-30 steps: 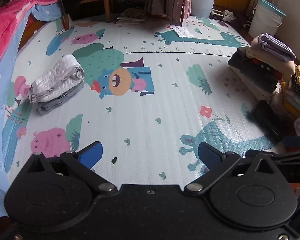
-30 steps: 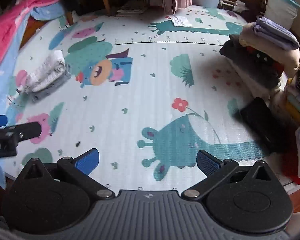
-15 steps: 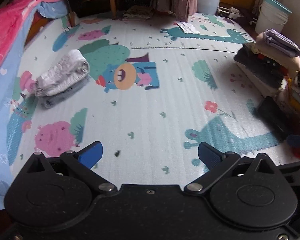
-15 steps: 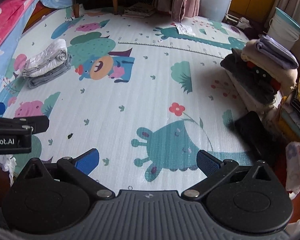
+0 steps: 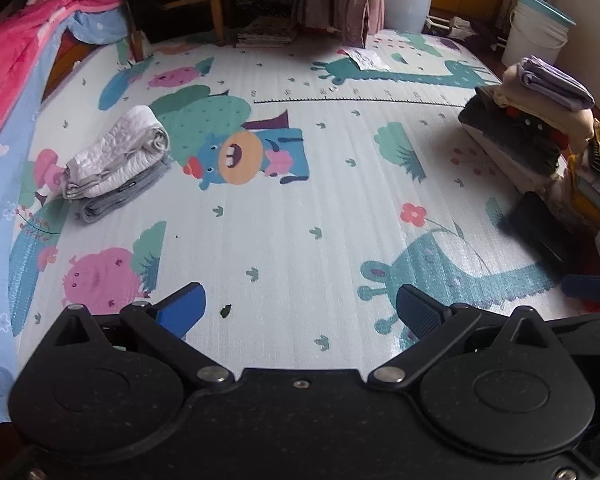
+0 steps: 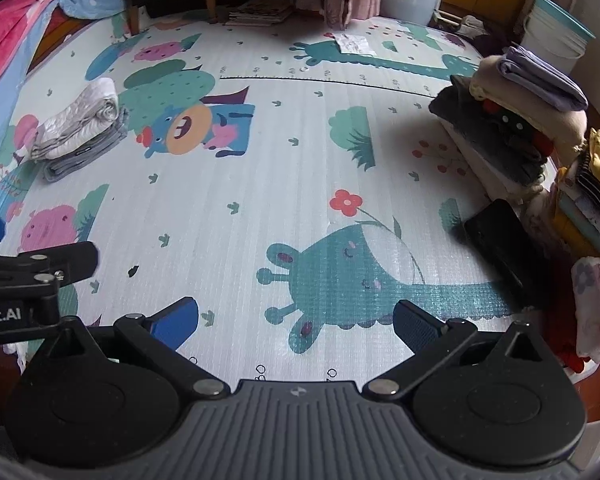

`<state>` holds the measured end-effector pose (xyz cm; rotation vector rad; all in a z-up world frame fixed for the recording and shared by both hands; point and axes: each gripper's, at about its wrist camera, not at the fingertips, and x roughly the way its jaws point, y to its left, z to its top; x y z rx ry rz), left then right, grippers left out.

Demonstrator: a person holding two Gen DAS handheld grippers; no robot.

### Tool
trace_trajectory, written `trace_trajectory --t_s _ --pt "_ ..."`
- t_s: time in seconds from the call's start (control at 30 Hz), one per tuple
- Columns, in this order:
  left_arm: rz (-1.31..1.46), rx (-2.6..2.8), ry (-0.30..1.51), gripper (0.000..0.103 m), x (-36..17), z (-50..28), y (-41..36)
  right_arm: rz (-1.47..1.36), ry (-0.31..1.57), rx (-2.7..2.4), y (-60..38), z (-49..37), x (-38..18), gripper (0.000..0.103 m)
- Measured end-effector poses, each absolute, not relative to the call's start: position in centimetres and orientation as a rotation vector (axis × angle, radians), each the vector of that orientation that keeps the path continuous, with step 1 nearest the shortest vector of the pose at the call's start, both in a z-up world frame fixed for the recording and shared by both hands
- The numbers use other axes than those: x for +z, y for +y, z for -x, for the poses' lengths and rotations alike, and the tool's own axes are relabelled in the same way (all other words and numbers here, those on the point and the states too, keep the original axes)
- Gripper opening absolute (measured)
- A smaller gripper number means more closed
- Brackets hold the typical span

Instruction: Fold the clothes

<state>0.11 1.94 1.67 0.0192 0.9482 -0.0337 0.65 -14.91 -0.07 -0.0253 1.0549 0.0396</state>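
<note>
1. Evidently neither pair of tongs holds anything: the left tongs (image 5: 300,308) and the right tongs (image 6: 296,320) both stand wide apart, hovering over the bare middle of the play mat (image 6: 260,200).
2. By my reading, the step in hand falls between garments: one item looks finished and the next has yet to be fetched.
3. Two folded pieces, a white quilted one on a grey one, form the folded stack (image 5: 116,164) at the far left of the mat, near the pink and blue bedding (image 5: 16,80).
4. Clothes waiting to be folded seem to be the pile of clothes (image 6: 516,120) at the right edge, with a lilac piece (image 6: 540,76) on top and dark and beige items beneath.
5. That pile lies well apart from both tongs, to the right and farther off; the right tongs are the closer pair.
6. Likely the next move calls for swinging right, closing on one top garment only, and drawing it onto the open mat.
7. Loose layers could drag neighbours along.
</note>
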Motion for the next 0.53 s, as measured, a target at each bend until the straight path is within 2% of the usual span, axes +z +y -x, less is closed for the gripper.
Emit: trace_trajectory --t_s 0.53 --pt "-0.029 -0.032 0.936 0.102 1.05 -0.15 2.09 -0.009 1.061 0.018 -15.76 -0.93 -0.17 0.103"
